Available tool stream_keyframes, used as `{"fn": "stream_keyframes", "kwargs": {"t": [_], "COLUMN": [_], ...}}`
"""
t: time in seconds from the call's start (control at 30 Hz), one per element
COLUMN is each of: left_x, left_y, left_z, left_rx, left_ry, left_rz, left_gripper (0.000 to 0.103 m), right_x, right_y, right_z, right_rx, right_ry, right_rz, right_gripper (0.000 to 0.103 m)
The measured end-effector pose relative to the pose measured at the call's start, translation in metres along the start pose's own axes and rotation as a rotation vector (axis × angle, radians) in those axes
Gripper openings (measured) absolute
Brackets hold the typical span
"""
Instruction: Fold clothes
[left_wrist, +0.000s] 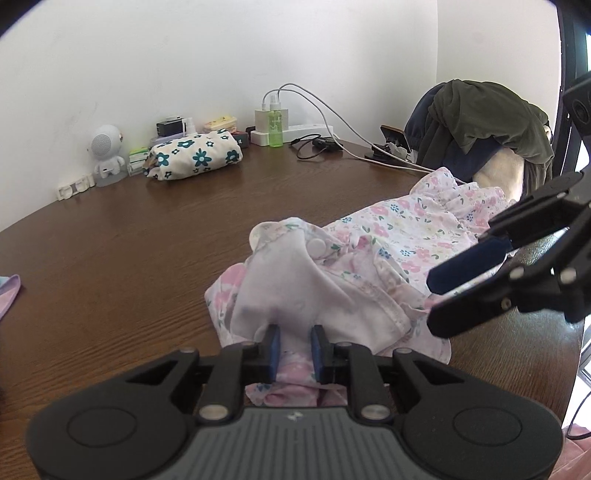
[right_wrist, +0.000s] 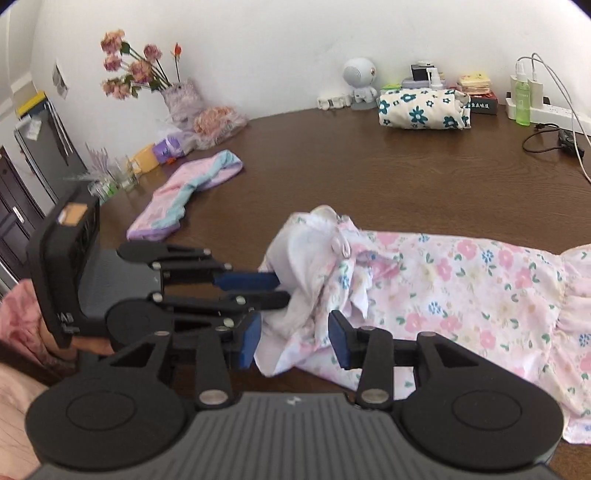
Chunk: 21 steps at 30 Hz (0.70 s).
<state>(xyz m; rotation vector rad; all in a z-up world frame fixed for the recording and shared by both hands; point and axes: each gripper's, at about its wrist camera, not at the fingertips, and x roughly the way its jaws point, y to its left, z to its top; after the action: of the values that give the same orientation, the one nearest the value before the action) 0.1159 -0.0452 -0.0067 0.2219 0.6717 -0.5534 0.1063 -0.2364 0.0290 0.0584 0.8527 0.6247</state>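
Lying along the near right of the table (right_wrist: 369, 166), the dress (right_wrist: 461, 280) looks light, thin and floppy, best pinched at hems or seams. The left gripper (left_wrist: 294, 341) nips its bunched end; the right gripper (right_wrist: 295, 338) hangs open over it. Only the right view shows the pink cloth (right_wrist: 184, 195) and flowers (right_wrist: 136, 70); the left view alone shows the draped chair (left_wrist: 480, 125).

We can't read the print on the dark box (right_wrist: 484, 105) behind the folded daisy cloth (right_wrist: 424, 108), too small. Floral dress (right_wrist: 461, 291) runs off the right wrist view's right edge; its near hem is hidden behind the right tongs (right_wrist: 295, 343). Chair (left_wrist: 495, 173) is mostly buried under dark clothes (left_wrist: 491, 122). Striped cloth (left_wrist: 8, 293) is cut by the left edge.
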Motion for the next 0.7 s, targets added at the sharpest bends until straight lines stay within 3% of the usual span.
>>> {"fn": "stream_keyframes", "kwargs": {"t": [0.13, 0.27, 0.33, 0.37, 0.4, 0.47, 0.6, 0.7], "left_x": [0.001, 0.002, 0.001, 0.001, 0.0, -0.002, -0.002, -0.002], "left_y": [0.001, 0.0, 0.001, 0.001, 0.002, 0.003, 0.005, 0.004], "left_z": [0.002, 0.003, 0.002, 0.001, 0.0, -0.001, -0.001, -0.002], "left_rx": [-0.017, -0.015, -0.015, -0.018, -0.02, -0.023, -0.034, -0.037], "left_ry": [0.006, 0.006, 0.005, 0.003, 0.0, -0.005, -0.008, -0.007], "left_rz": [0.0, 0.003, 0.001, 0.0, -0.002, -0.005, -0.012, -0.014], "left_gripper": [0.016, 0.016, 0.016, 0.016, 0.016, 0.017, 0.017, 0.017], "right_x": [0.001, 0.013, 0.024, 0.028, 0.028, 0.026, 0.015, 0.026], "right_y": [0.008, 0.016, 0.018, 0.016, 0.013, 0.007, 0.015, 0.009], "right_z": [-0.007, -0.009, -0.009, -0.007, -0.005, 0.001, 0.01, 0.008], "right_rx": [-0.04, -0.098, -0.115, -0.105, -0.092, -0.076, -0.176, -0.209], "right_ry": [0.031, 0.07, 0.097, 0.099, 0.087, 0.058, -0.034, -0.003], "right_rz": [0.004, 0.019, 0.0, -0.006, -0.005, -0.005, -0.015, -0.061], "right_gripper": [0.06, 0.06, 0.043, 0.024, 0.016, 0.009, 0.007, 0.007]}}
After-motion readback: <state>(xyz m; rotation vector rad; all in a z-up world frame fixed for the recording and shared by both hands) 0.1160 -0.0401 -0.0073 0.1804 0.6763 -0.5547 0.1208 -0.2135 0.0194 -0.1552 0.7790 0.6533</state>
